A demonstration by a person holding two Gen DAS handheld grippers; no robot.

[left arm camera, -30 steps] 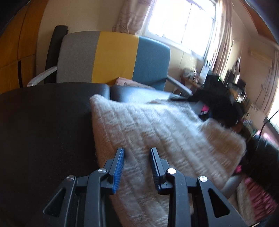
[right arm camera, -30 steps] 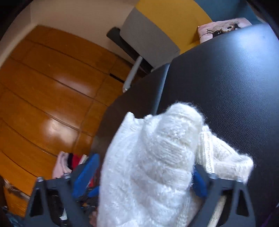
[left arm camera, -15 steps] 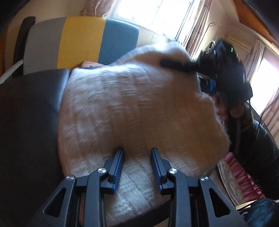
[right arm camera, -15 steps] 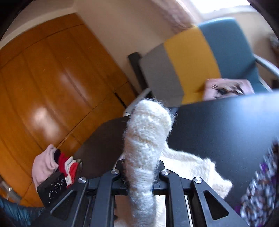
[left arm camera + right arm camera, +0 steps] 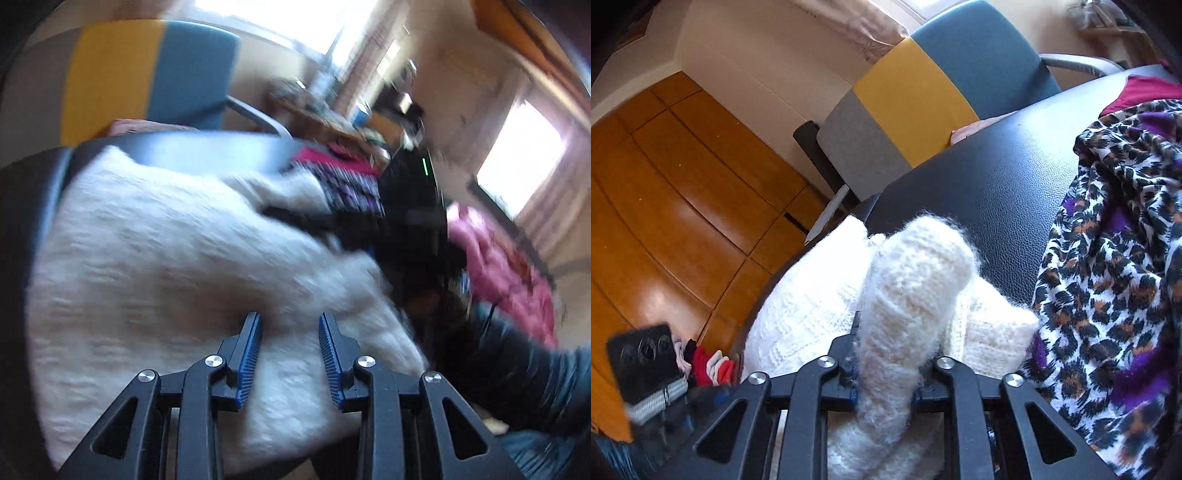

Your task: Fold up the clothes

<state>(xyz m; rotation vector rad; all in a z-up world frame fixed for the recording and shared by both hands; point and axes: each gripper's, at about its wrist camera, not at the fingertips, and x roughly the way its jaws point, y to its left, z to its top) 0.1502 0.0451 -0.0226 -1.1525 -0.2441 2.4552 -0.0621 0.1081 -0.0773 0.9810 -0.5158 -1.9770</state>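
Note:
A white fluffy knit sweater (image 5: 166, 258) lies bunched on the black table (image 5: 979, 192). My left gripper (image 5: 290, 347) is shut on its near edge, and the knit puckers between the blue pads. In the right wrist view, a thick rolled fold of the sweater (image 5: 916, 280) stands up between the jaws of my right gripper (image 5: 886, 369). The jaws are opening, but the pads still press on the fold. That gripper appears in the left wrist view as a dark blur (image 5: 332, 221) over the sweater's far side.
A leopard-print garment (image 5: 1115, 258) lies on the table right of the sweater. Behind the table stands a grey, yellow and blue chair (image 5: 923, 92). A wooden wardrobe (image 5: 665, 203) and small clothes (image 5: 709, 365) are at left. A person's dark sleeve (image 5: 517, 369) is at right.
My right gripper closed on a fold of the sweater, lifted it and carried it toward the leopard-print garment. My left gripper swung right with the sweater's edge still in it.

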